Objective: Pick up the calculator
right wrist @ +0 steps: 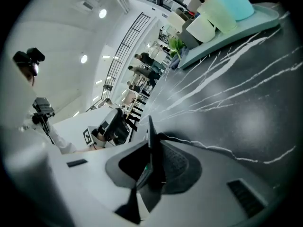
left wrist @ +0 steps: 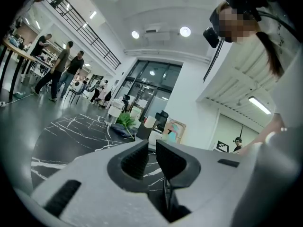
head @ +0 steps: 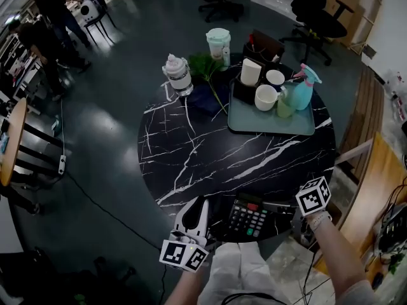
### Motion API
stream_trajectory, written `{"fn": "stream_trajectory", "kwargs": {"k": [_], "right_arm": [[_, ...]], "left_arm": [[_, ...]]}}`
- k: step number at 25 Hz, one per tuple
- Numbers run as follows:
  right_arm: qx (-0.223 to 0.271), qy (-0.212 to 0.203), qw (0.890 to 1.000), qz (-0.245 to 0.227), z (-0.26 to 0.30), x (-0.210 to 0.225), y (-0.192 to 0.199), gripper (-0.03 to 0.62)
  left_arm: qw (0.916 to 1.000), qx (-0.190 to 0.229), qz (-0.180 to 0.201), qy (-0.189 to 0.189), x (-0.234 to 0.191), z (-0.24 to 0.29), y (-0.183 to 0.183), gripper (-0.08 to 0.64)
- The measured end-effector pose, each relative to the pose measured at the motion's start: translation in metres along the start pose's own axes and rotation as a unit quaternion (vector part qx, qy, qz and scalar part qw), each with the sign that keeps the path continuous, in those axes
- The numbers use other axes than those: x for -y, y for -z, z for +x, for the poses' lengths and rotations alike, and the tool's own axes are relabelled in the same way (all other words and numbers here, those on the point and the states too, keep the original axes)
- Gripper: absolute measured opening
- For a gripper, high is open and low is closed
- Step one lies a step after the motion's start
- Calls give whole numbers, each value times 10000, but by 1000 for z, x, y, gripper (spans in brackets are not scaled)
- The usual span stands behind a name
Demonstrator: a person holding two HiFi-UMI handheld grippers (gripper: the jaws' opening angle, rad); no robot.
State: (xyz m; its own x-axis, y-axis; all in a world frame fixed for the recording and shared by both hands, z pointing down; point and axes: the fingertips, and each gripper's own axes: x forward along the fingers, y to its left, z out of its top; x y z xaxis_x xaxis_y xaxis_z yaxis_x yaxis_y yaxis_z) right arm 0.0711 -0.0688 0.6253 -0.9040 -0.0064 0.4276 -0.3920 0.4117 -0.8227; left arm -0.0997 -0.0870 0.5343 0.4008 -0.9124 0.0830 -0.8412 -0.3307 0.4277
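The left gripper (head: 202,203), lying closest to the head camera beside the person's white clothing (head: 238,269), is pointing across the near rim of the round black marbled surface (head: 203,145), and in its own view its fingers (left wrist: 135,161) are standing a little apart with nothing between them. It is sitting just left of the calculator (head: 248,216) and, as far as the head view shows, is not touching it. The calculator is lying keys up at the near edge of the surface, between the two grippers and well apart from the tray (head: 267,127) of cups at the far side. The right gripper (head: 276,206) is reaching in from the right, and in the right gripper view its fingers (right wrist: 179,163) are clamping the calculator's thin side edge, the dark casing showing edge-on between the pads with a glint of a green key. The calculator is probably behaving as a light, stiff plastic slab with a smooth, somewhat slippery shell, so pinching it across its thickness at a side edge looks sound, though a hold this near one edge is likely letting the far side droop or swivel; whether it is already clearing the surface cannot be told
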Motion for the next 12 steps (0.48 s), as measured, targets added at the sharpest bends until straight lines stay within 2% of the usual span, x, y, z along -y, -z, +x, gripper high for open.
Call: {"fn": "stream_trajectory", "kwargs": {"k": [6,12], "right_arm": [[428,-124,9989,109,-5,-6,-4,63],[1074,-246,9936,230,-23,-16,-33,63]], "left_arm": [[10000,32,6,-19,-2,0,-5,55],[9999,115,10,38,5,4,-13,55]]}}
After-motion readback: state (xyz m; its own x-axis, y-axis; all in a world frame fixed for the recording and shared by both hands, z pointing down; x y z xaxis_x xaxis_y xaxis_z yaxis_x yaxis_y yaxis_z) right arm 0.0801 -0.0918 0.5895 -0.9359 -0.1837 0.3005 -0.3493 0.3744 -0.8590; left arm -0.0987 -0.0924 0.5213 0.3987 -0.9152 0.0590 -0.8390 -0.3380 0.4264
